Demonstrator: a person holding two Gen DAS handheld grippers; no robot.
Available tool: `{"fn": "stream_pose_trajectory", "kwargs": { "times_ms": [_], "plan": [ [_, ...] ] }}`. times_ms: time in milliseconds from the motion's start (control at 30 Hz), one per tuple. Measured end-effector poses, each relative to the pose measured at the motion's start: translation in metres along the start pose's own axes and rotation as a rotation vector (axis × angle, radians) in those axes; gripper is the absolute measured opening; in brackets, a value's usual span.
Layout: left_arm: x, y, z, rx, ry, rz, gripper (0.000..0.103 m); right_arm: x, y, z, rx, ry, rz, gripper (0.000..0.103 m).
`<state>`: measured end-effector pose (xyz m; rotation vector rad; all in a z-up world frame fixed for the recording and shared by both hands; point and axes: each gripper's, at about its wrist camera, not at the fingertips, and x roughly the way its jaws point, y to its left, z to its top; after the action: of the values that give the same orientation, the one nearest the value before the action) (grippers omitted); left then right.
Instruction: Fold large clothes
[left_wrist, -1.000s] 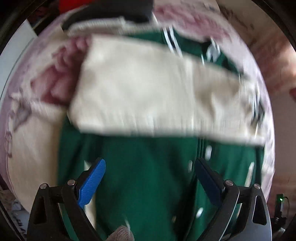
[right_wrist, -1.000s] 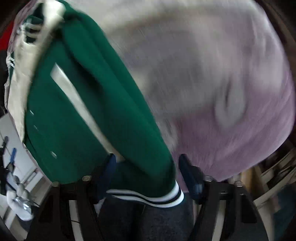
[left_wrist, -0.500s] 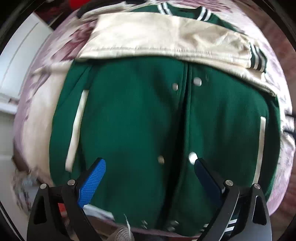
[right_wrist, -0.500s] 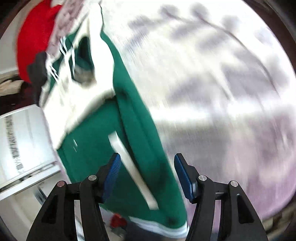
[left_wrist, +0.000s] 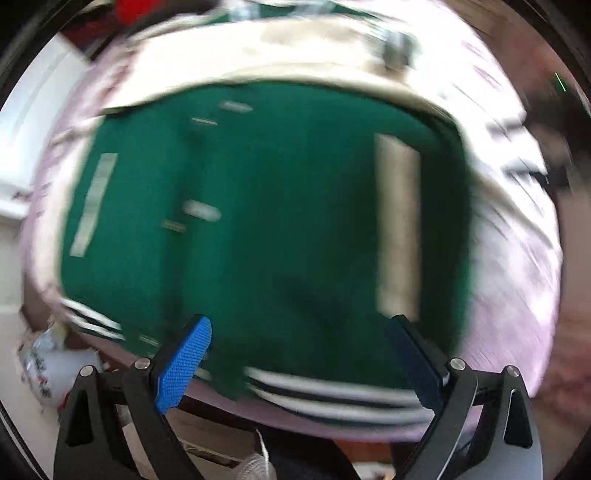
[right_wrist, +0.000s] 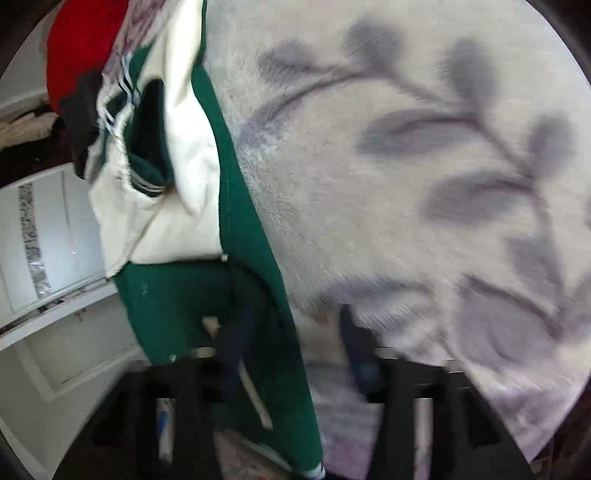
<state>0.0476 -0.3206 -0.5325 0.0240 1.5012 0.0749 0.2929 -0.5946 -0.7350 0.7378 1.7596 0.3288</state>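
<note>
A green varsity jacket (left_wrist: 280, 221) with cream sleeves (left_wrist: 295, 62) folded across its chest lies flat on a floral blanket. Its striped hem (left_wrist: 332, 398) is nearest to me. My left gripper (left_wrist: 299, 354) is open and empty, hovering over the hem's middle. In the right wrist view the jacket's right side (right_wrist: 236, 258) runs down the left of the frame, with the cream sleeve (right_wrist: 177, 206) on top. My right gripper (right_wrist: 295, 332) is open and blurred, over the jacket's side edge near the hem.
The pale blanket with grey leaf print (right_wrist: 424, 147) covers the bed to the right of the jacket. A red garment (right_wrist: 81, 48) lies beyond the collar. White cupboard doors (right_wrist: 55, 240) stand beside the bed. Clutter (left_wrist: 55, 362) sits on the floor below the bed edge.
Both grippers have pulled back from the folded sleeves toward the jacket's hem. The left view now shows the striped hem close. The right gripper has dropped closer to the jacket's side edge.
</note>
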Motion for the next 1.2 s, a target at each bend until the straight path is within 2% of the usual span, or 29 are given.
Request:
{"fn": "stream_pose_trajectory", "kwargs": {
  "times_ms": [67, 133, 167, 200, 233, 300, 333, 367, 500, 633, 733, 800, 833, 867, 900, 933, 1000, 1067, 1200],
  "plan": [
    [0.011, -0.034, -0.014, 0.052, 0.019, -0.053, 0.099, -0.024, -0.014, -0.002, -0.005, 0.009, 0.017, 0.061],
    [0.026, -0.064, -0.025, 0.098, 0.030, -0.065, 0.096, -0.045, -0.026, 0.003, -0.010, 0.019, 0.025, 0.065],
    [0.035, -0.077, -0.029, 0.117, 0.036, -0.062, 0.096, -0.052, -0.030, 0.005, -0.018, 0.021, 0.024, 0.073],
    [0.043, -0.087, -0.032, 0.129, 0.038, -0.059, 0.089, -0.060, -0.036, 0.010, -0.033, 0.019, 0.022, 0.078],
    [0.052, -0.094, -0.034, 0.136, 0.040, -0.048, 0.064, -0.061, -0.037, 0.017, -0.045, 0.015, 0.022, 0.079],
    [0.060, -0.096, -0.033, 0.139, 0.021, 0.030, 0.033, -0.061, -0.035, 0.038, -0.072, 0.002, 0.067, 0.083],
    [0.058, -0.091, -0.033, 0.117, -0.002, 0.006, 0.024, -0.053, -0.025, 0.055, -0.083, 0.000, 0.097, 0.087],
    [0.054, -0.082, -0.032, 0.081, -0.027, -0.011, 0.019, -0.038, -0.009, 0.074, -0.091, -0.003, 0.121, 0.092],
    [0.034, -0.060, -0.036, 0.035, -0.085, -0.044, 0.015, 0.009, 0.036, 0.133, -0.156, 0.009, 0.228, 0.093],
    [0.004, -0.046, -0.041, 0.018, -0.137, -0.058, 0.014, 0.067, 0.077, 0.183, -0.159, 0.040, 0.335, 0.093],
    [-0.015, -0.030, -0.041, -0.023, -0.167, -0.082, 0.014, 0.099, 0.101, 0.199, -0.141, 0.101, 0.400, 0.095],
    [-0.024, -0.018, -0.039, -0.059, -0.183, -0.099, 0.014, 0.117, 0.121, 0.200, -0.142, 0.136, 0.391, 0.095],
    [-0.027, -0.009, -0.035, -0.079, -0.193, -0.108, 0.014, 0.123, 0.128, 0.199, -0.146, 0.142, 0.374, 0.093],
    [-0.032, -0.005, -0.031, -0.098, -0.202, -0.116, 0.014, 0.126, 0.136, 0.198, -0.155, 0.133, 0.341, 0.078],
    [-0.036, 0.003, -0.031, -0.122, -0.213, -0.127, 0.014, 0.127, 0.141, 0.197, -0.143, 0.117, 0.294, 0.045],
    [-0.040, 0.012, -0.031, -0.146, -0.225, -0.137, 0.013, 0.128, 0.147, 0.194, -0.123, 0.116, 0.273, 0.034],
    [-0.047, 0.030, -0.031, -0.193, -0.239, -0.167, 0.013, 0.119, 0.170, 0.185, -0.116, 0.069, 0.185, 0.026],
    [-0.054, 0.056, -0.032, -0.249, -0.253, -0.195, 0.013, 0.104, 0.204, 0.176, -0.155, 0.036, 0.125, 0.024],
    [-0.071, 0.130, -0.036, -0.376, -0.266, -0.280, 0.013, 0.086, 0.286, 0.156, -0.189, -0.010, -0.017, 0.023]
  ]
}}
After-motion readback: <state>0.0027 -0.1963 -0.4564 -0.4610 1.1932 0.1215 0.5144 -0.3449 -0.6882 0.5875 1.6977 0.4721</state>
